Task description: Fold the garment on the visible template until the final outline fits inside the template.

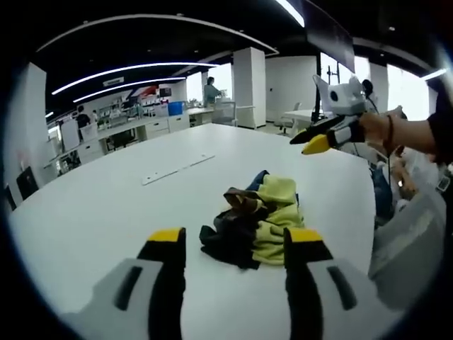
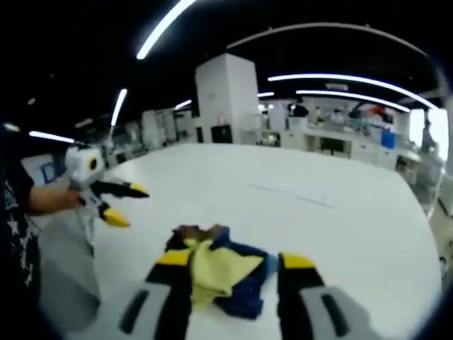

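Note:
A crumpled garment in yellow, navy and dark brown lies bunched on the white table. In the left gripper view my left gripper stands open just short of the pile, nothing between its fingers. My right gripper, held by a hand, hovers above the table beyond the pile. In the right gripper view the same garment lies between and just ahead of the open right gripper. The left gripper hangs open in the air to the left. Faint template marks run across the table past the pile.
The white table is wide, with a rounded edge close to the person's body. A white pillar and desks with people stand in the background. The person's trouser legs show at the table's edge.

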A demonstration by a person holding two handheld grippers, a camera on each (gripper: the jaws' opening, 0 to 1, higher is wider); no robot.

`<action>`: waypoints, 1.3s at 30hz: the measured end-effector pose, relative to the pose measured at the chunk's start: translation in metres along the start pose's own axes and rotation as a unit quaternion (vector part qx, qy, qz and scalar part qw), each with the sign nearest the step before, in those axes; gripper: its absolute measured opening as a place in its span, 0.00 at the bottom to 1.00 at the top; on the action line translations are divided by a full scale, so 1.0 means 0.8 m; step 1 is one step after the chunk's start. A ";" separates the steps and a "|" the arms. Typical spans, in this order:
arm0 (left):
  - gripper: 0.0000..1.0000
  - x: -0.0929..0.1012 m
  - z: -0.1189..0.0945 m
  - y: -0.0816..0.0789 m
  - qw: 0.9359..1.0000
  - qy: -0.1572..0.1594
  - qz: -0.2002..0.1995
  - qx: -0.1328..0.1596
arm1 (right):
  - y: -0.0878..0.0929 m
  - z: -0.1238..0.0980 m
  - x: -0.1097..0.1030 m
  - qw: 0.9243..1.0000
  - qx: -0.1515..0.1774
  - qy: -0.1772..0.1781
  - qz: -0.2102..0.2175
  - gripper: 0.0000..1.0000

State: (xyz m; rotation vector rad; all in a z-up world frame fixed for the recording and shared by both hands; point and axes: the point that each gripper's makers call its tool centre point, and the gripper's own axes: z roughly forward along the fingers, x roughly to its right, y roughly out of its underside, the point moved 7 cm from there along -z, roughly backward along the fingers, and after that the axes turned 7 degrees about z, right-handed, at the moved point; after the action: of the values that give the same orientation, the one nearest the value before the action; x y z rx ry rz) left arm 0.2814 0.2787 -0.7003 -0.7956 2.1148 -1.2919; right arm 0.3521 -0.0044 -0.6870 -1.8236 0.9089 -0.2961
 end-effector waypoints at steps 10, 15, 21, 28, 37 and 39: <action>0.45 0.002 0.024 0.000 0.999 0.027 -0.020 0.000 | -0.002 0.038 0.014 0.998 -0.040 -0.034 -0.025 0.37; 0.43 -0.003 0.039 -0.003 0.999 0.033 -0.036 0.001 | -0.004 0.055 0.017 0.997 -0.053 -0.046 -0.031 0.35; 0.39 -0.004 0.058 -0.002 0.998 0.042 -0.036 0.000 | 0.002 0.077 0.020 0.994 -0.081 -0.067 -0.043 0.32; 0.35 0.000 0.077 0.006 0.998 0.056 -0.029 -0.019 | 0.006 0.102 0.024 0.988 -0.110 -0.092 -0.061 0.28; 0.30 0.021 0.085 0.017 0.996 0.077 -0.014 -0.040 | 0.016 0.121 0.018 0.979 -0.145 -0.110 -0.093 0.22; 0.27 0.026 0.088 0.020 0.996 0.077 -0.003 -0.053 | 0.020 0.124 0.015 0.977 -0.152 -0.113 -0.095 0.20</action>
State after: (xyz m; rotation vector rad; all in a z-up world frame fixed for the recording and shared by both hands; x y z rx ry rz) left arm 0.3133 0.2282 -0.7462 -0.7679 2.3204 -1.2903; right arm 0.4104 0.0525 -0.7474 -2.1818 0.6472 -0.0641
